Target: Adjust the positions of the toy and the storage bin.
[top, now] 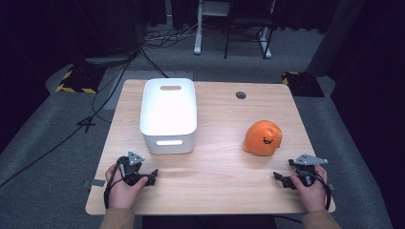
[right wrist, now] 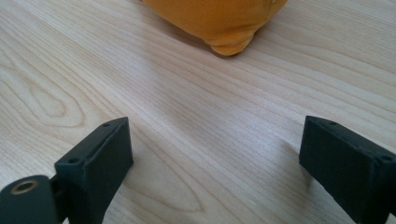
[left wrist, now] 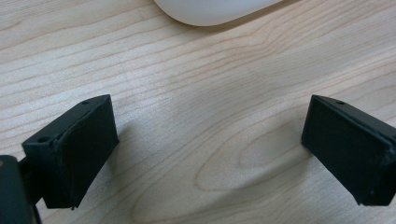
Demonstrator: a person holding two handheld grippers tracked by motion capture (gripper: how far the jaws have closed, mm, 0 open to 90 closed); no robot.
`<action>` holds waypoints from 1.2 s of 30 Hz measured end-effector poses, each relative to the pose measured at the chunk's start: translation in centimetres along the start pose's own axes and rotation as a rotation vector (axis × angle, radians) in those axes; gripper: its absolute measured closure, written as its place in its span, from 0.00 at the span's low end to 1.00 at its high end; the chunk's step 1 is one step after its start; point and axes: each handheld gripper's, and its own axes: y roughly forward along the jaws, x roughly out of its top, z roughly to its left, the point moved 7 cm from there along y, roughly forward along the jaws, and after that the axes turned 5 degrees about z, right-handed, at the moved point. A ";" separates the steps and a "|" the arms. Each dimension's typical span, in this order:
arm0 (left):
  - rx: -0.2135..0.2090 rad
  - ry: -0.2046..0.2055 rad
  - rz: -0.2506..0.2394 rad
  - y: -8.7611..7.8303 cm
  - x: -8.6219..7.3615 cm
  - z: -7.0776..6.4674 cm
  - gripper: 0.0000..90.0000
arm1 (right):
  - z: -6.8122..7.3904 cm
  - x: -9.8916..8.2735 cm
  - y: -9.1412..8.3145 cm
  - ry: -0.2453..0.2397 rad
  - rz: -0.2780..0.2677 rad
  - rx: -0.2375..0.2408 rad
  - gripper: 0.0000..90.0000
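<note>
The left gripper [top: 143, 179] rested on the wooden table [top: 219, 181] near its front edge, jaws spread wide with nothing between them; the white bin [top: 168, 114] stood just ahead of it. The right gripper [top: 291, 180], likewise released and empty, lay well apart to the other side, with the orange plush toy [top: 263, 138] near, just ahead.

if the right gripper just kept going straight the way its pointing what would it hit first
Most likely the orange plush toy. The right gripper stands open over bare table, and the toy lies ahead of its jaws, slightly to one side. Nothing else shows in between, though the gap's depth is hard to judge.
</note>
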 end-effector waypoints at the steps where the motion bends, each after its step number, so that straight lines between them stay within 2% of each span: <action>1: -0.002 0.001 -0.002 0.0 0.0 0.0 0.05 | 0.0 0.0 0.0 0.001 0.000 0.000 0.11; 5: 0.000 0.005 -0.006 -0.3 0.1 0.0 0.11 | 0.0 0.0 0.0 0.001 -0.001 -0.001 0.11; 6: -0.005 0.000 -0.005 -0.5 0.2 0.0 0.23 | 0.0 0.0 0.0 0.001 -0.001 -0.001 0.11; 8: 0.000 -0.001 0.004 -0.6 0.3 0.0 0.20 | 0.0 0.0 0.0 0.001 -0.001 -0.001 0.11; 9: 0.003 -0.006 -0.007 -0.9 0.4 0.0 0.19 | 0.0 0.0 0.0 0.001 -0.001 -0.001 0.11; 20: -0.011 -0.021 -0.040 -3.7 1.5 -0.2 0.23 | 0.0 0.0 0.0 -0.003 0.000 -0.005 0.10; 25: -0.028 0.005 -0.045 -5.1 2.3 -0.6 0.25 | 0.0 0.0 0.0 -0.003 0.000 -0.006 0.10; 27: -0.038 0.011 -0.062 -6.1 2.9 -1.0 0.25 | 0.0 0.0 0.0 -0.003 0.000 -0.005 0.10; 31: -0.036 0.018 -0.081 -7.0 3.6 -1.2 0.25 | 0.0 0.0 0.0 0.000 -0.001 -0.005 0.10; 33: -0.038 0.015 -0.113 -7.8 4.4 -1.3 0.25 | 0.0 0.0 0.0 0.003 -0.002 -0.004 0.10; 36: -0.036 0.027 -0.129 -8.6 5.1 -1.3 0.25 | 0.0 0.0 0.0 0.002 -0.002 -0.005 0.10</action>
